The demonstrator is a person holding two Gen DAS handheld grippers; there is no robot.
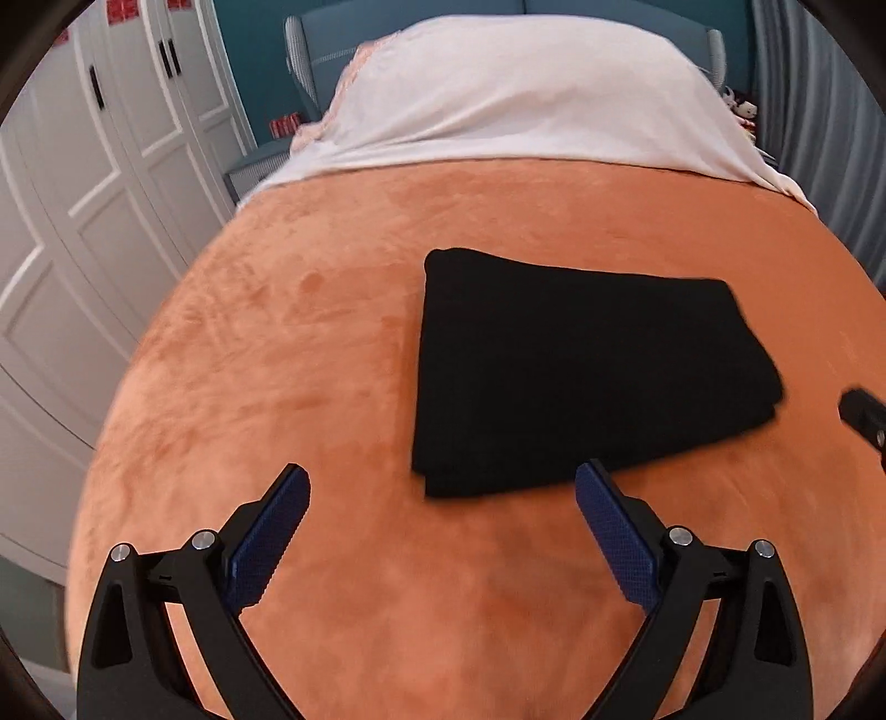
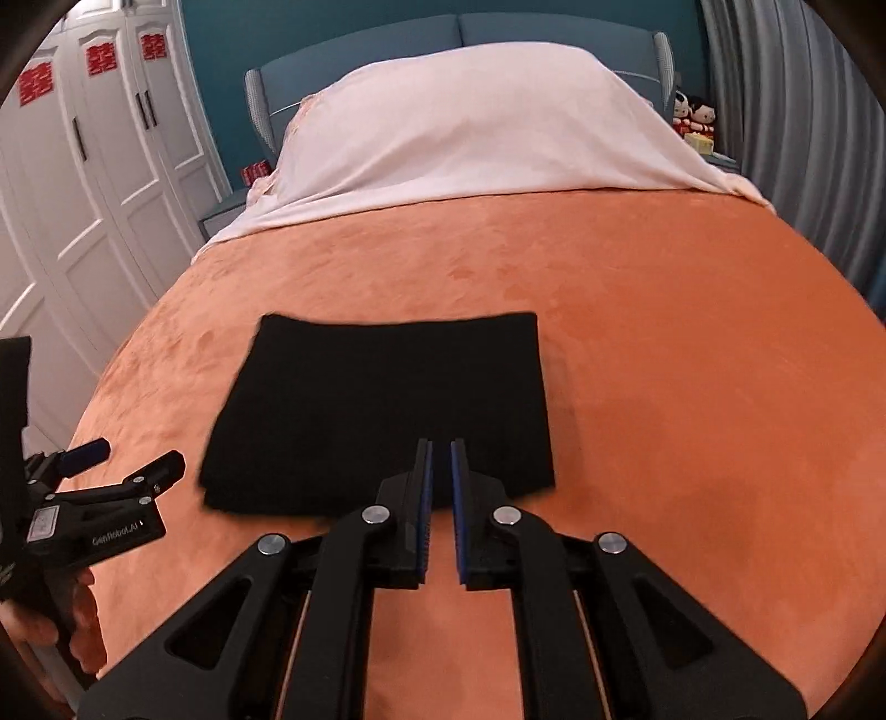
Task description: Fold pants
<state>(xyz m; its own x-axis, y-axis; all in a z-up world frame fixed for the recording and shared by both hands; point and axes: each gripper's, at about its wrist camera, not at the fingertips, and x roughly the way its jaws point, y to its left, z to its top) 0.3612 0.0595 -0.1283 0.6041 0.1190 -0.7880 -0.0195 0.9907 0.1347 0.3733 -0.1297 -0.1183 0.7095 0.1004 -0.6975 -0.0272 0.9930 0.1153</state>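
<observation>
Folded black pants (image 2: 382,410) on orange blanket (image 2: 664,343), seemingly untouched

The left gripper (image 2: 135,462) has small white letters on its black side that look like "GenRobot.AI". Red paper signs (image 2: 101,60) are stuck on the white wardrobe doors (image 2: 111,183).

Home bedroom: a bed (image 2: 609,310) with padded blue headboard (image 2: 443,39), white panelled wardrobe (image 2: 83,183), and plush dolls (image 2: 692,116) on a bedside table.
</observation>
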